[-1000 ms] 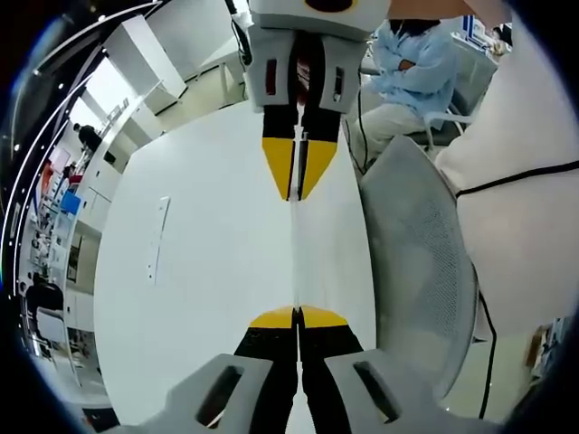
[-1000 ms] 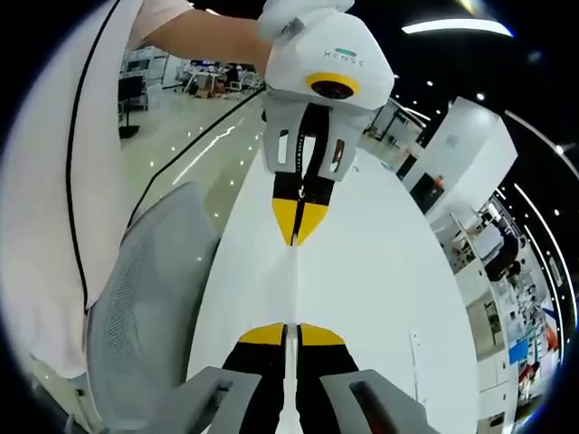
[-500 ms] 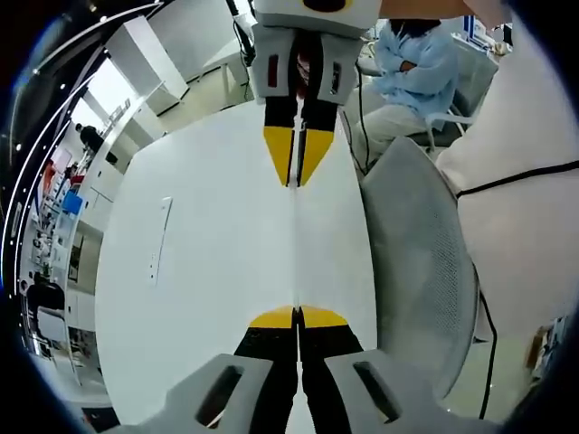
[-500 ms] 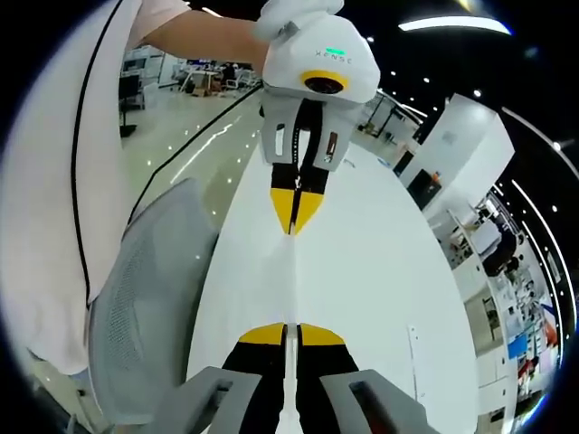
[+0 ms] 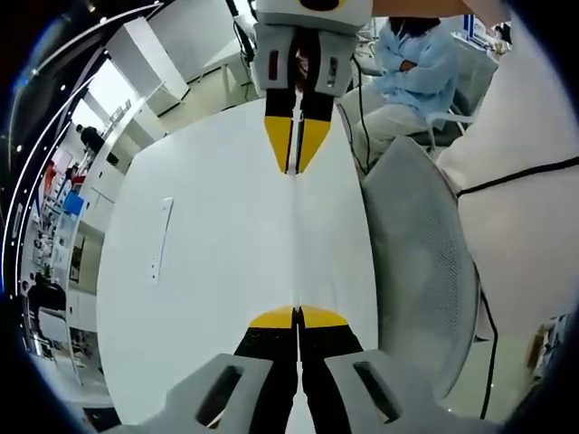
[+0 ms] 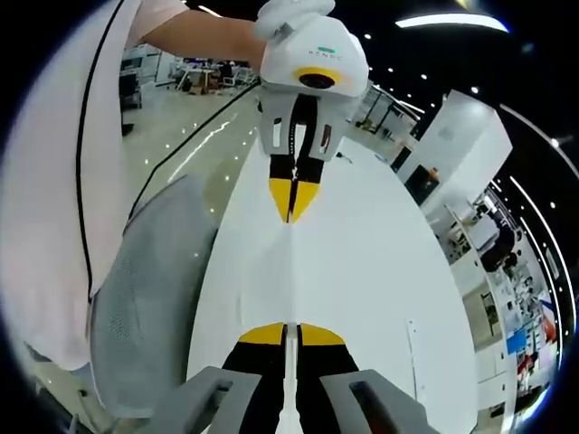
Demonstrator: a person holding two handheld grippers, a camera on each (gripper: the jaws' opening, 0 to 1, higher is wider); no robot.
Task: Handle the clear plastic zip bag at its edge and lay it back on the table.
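The clear plastic zip bag (image 5: 296, 240) is stretched edge-on between my two grippers, showing as a thin pale line above the white table (image 5: 208, 262). My left gripper (image 5: 298, 312) is shut on one edge of the bag. Facing it, my right gripper (image 5: 296, 169) is shut on the opposite edge. In the right gripper view the same bag (image 6: 292, 271) runs from my right gripper (image 6: 288, 327) up to the left gripper (image 6: 291, 217), held by a hand at the top.
A grey mesh chair (image 5: 416, 262) stands at the table's side, also the chair (image 6: 149, 298). A seated person in a light blue shirt (image 5: 407, 63) is beyond the table. A thin flat strip (image 5: 158, 240) lies on the tabletop.
The two grippers have drawn further apart, so the opposite gripper looks smaller and higher in each view, and a longer stretch of the bag shows between them.
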